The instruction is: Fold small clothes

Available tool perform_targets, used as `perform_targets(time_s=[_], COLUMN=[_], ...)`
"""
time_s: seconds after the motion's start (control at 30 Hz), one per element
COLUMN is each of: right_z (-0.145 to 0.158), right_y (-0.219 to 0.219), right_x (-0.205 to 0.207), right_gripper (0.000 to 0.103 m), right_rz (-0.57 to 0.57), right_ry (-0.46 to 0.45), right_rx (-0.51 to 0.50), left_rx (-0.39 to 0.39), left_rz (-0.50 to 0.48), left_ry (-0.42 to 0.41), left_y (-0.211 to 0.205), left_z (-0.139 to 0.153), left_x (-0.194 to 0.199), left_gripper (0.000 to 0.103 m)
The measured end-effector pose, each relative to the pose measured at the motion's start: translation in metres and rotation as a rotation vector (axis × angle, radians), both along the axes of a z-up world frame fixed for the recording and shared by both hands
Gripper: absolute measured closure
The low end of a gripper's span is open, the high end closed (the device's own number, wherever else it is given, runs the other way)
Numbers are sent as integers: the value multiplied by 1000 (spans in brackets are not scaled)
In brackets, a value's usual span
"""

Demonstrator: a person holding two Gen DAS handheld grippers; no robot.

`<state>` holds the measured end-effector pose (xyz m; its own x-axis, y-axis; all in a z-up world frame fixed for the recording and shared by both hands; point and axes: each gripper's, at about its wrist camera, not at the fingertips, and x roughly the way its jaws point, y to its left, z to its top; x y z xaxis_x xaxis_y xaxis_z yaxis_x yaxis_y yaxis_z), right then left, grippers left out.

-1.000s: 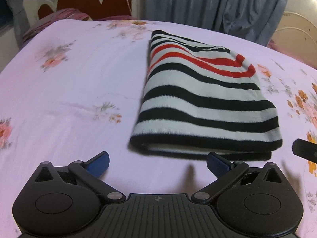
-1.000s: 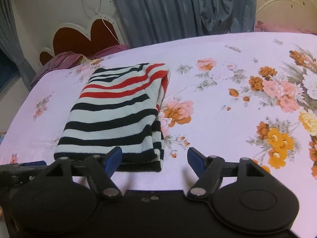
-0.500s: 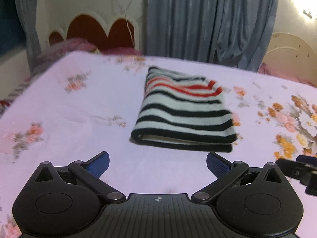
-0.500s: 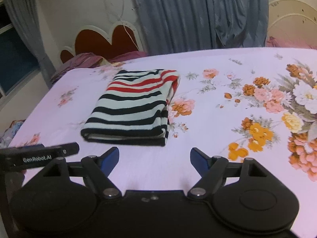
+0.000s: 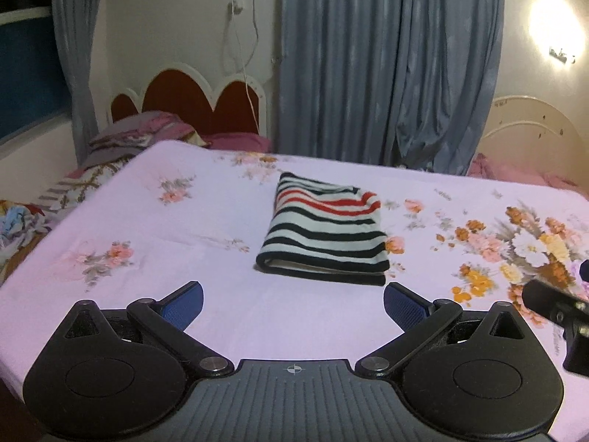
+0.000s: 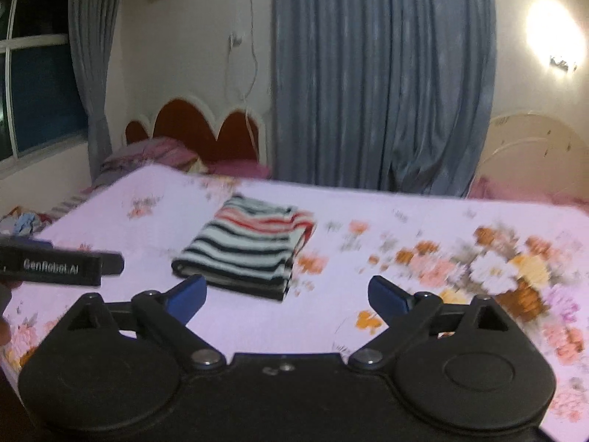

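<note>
i see the bed (image 5: 154,228) filling both views, covered by a pale pink sheet with flower prints that grow thicker toward its right edge. beyond its far edge hang blue curtains (image 5: 386,73), with a red scalloped headboard (image 5: 191,103) against the wall to their left. on the sheet, about midway between the left and right edges and nearer the far edge than the near one, lies the folded sweater (image 5: 325,235), a neat rectangle with black and white stripes and a few red ones at its far end, its folded edge toward me. my left gripper (image 5: 292,298) hangs over the near edge, jaws wide with nothing between them, well apart from the sweater. my right gripper (image 6: 287,293) sits beside it, jaws opening and nearly as wide as they go, holding nothing; its view is blurred. each gripper shows at the edge of the other's camera.
</note>
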<state>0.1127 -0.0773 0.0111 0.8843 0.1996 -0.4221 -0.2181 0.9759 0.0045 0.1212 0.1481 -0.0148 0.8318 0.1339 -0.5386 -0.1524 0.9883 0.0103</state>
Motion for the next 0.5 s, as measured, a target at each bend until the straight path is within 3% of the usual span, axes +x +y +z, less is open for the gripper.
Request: perform_targets(time_s=[0.13,0.5], right_z=[10,16], right_y=[-4,-7], right_x=[-17,-46], right_gripper=[4,3], right_rz=[-3,-3], right_ry=[-11,-30], right_rx=[27,64], left_rx=[32,22], left_rz=[0,24], left_ry=[-27,-46], left_y=[-5,-2], left_z=[12,26], left_x=[-30,-69], left_gripper=[0,0])
